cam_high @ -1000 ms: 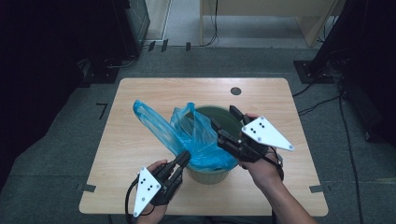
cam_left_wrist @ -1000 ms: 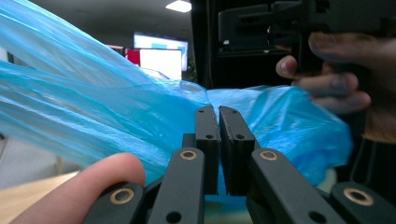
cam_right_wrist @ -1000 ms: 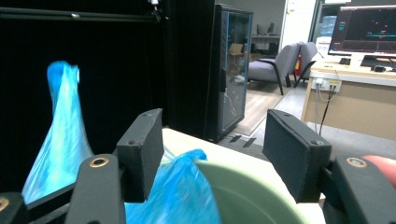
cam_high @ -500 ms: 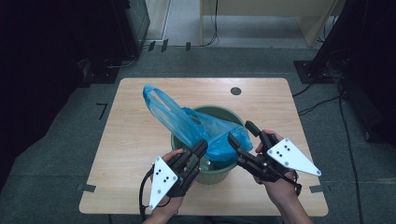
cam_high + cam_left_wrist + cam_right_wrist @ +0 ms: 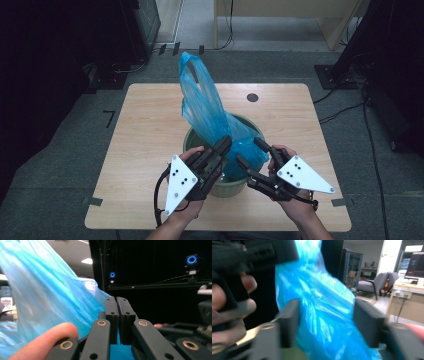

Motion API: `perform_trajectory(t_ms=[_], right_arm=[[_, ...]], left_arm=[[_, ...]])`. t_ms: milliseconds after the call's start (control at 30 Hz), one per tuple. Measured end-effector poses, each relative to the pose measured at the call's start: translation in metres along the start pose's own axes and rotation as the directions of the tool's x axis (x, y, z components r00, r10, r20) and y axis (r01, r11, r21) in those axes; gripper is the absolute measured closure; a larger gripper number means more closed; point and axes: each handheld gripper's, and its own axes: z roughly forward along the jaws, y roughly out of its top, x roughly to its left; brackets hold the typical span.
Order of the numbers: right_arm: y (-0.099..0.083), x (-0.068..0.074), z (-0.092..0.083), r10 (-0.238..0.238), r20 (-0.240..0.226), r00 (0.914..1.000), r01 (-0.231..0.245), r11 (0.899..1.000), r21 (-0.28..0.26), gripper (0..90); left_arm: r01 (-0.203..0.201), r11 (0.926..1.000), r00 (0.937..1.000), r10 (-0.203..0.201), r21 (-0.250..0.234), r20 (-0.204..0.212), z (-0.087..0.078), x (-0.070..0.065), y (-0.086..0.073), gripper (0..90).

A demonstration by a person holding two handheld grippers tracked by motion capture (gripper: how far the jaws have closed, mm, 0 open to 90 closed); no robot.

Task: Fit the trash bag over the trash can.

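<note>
A thin blue plastic bag [image 5: 207, 107] stands up out of a green bin [image 5: 196, 139] in the middle of the wooden table [image 5: 150, 125]. My left gripper [image 5: 226, 142] is shut on the bag's edge just above the bin's near rim. In the left gripper view its jaws [image 5: 116, 300] are pressed together on blue film, with the bag [image 5: 45, 297] billowing at the left. My right gripper [image 5: 249, 151] sits close beside it to the right. Its jaws [image 5: 325, 307] have just been closing and stand apart around a fold of the bag [image 5: 324, 315].
A dark round hole [image 5: 252, 97] lies in the table behind the bin. A hand with the left gripper [image 5: 249, 255] shows up close in the right gripper view. Black cabinets [image 5: 75, 45] and cables [image 5: 345, 107] stand on the floor around the table.
The left gripper rose and moved in toward the bin, pulling the bag up from slanting left to standing tall. The right gripper drew back to the bin's near side, jaws narrower.
</note>
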Motion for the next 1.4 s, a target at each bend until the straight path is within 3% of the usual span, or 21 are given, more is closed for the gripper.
perform_trajectory(t_ms=[133,200,367,533,667,800,933,1000,1133,1200,1267,1400], right_arm=[[-0.002,0.003,0.001,-0.017,0.044,0.9989,0.016,1.0,0.007,77.9],[-0.003,0.002,0.0,-0.005,0.068,0.9977,0.005,1.0,-0.006,86.9],[-0.003,-0.008,-0.008,0.045,0.123,0.9913,-0.037,0.997,-0.07,90.0],[-0.002,-0.016,-0.016,0.075,0.153,0.9853,-0.055,0.99,-0.13,90.0],[-0.001,-0.02,-0.024,0.082,0.15,0.9852,-0.054,0.981,-0.187,90.0],[0.0,-0.023,-0.029,0.094,0.143,0.9853,-0.061,0.975,-0.215,90.0],[-0.002,-0.024,-0.031,0.099,0.109,0.9891,-0.069,0.967,-0.245,90.0],[-0.003,-0.023,-0.032,0.092,0.096,0.9911,-0.065,0.965,-0.254,90.0],[-0.004,-0.021,-0.034,0.072,0.05,0.9962,-0.056,0.961,-0.271,89.0],[-0.005,-0.021,-0.034,0.056,0.028,0.998,-0.047,0.962,-0.269,88.1],[-0.006,-0.021,-0.034,0.047,0.032,0.9984,-0.037,0.963,-0.266,88.2],[-0.007,-0.026,-0.036,0.058,0.058,0.9966,-0.04,0.964,-0.263,88.3]], left_arm=[[-0.002,0.9998,0.9998,0.003,-0.018,0.017,0.0,-0.004,0.004,87.1],[-0.007,0.9998,0.9997,0.007,-0.021,0.024,-0.001,-0.004,0.004,85.1],[-0.022,0.9995,0.997,0.024,-0.022,0.073,-0.005,-0.006,-0.002,61.3],[-0.04,0.9992,0.9972,0.039,0.0,0.064,-0.012,-0.003,-0.011,56.3],[-0.002,0.9999,1.0,0.001,0.017,0.002,-0.016,0.01,-0.017,55.2],[0.054,0.9981,0.9973,-0.053,0.03,-0.05,-0.015,0.022,-0.018,51.3],[0.125,0.9909,0.9888,-0.121,0.05,-0.088,-0.007,0.031,-0.016,44.6],[0.187,0.9812,0.9797,-0.183,0.048,-0.082,-0.003,0.037,-0.015,44.1],[0.217,0.9749,0.9752,-0.214,0.051,-0.058,0.005,0.038,-0.012,46.9],[0.229,0.9723,0.9732,-0.227,0.048,-0.034,0.007,0.039,-0.01,61.4],[0.216,0.9758,0.9761,-0.214,0.036,-0.036,0.006,0.038,-0.008,74.4],[0.197,0.9801,0.9797,-0.196,0.023,-0.042,-0.001,0.045,-0.003,86.6]])
